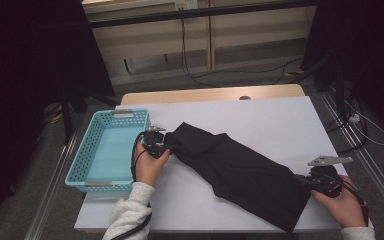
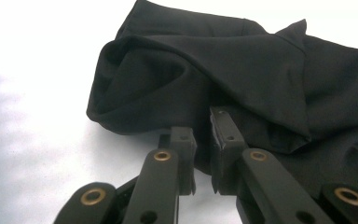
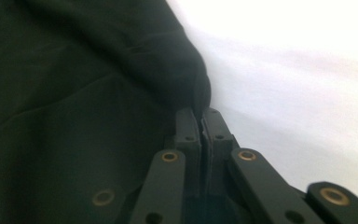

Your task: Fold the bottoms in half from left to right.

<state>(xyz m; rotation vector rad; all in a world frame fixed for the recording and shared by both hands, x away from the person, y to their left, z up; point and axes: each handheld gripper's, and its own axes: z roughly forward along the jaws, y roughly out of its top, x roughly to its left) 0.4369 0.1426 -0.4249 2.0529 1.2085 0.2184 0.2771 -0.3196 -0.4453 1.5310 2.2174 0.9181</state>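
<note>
A black cloth (image 1: 240, 170) lies stretched slantwise across the white table top (image 1: 265, 115), from the upper left to the lower right. My left gripper (image 1: 168, 145) is shut on the cloth's upper left end, beside the basket. In the left gripper view the jaws (image 2: 203, 140) stand almost together with a fold of the cloth (image 2: 214, 70) between the pads. My right gripper (image 1: 301, 180) pinches the cloth's lower right corner. In the right gripper view its jaws (image 3: 200, 116) are pressed tight on the dark edge of the cloth (image 3: 74, 93).
A light blue plastic basket (image 1: 80, 160) stands at the table's left edge, with nothing inside it. Bare white surface lies behind and in front of the cloth. Cables and black stands are on the floor beyond the table.
</note>
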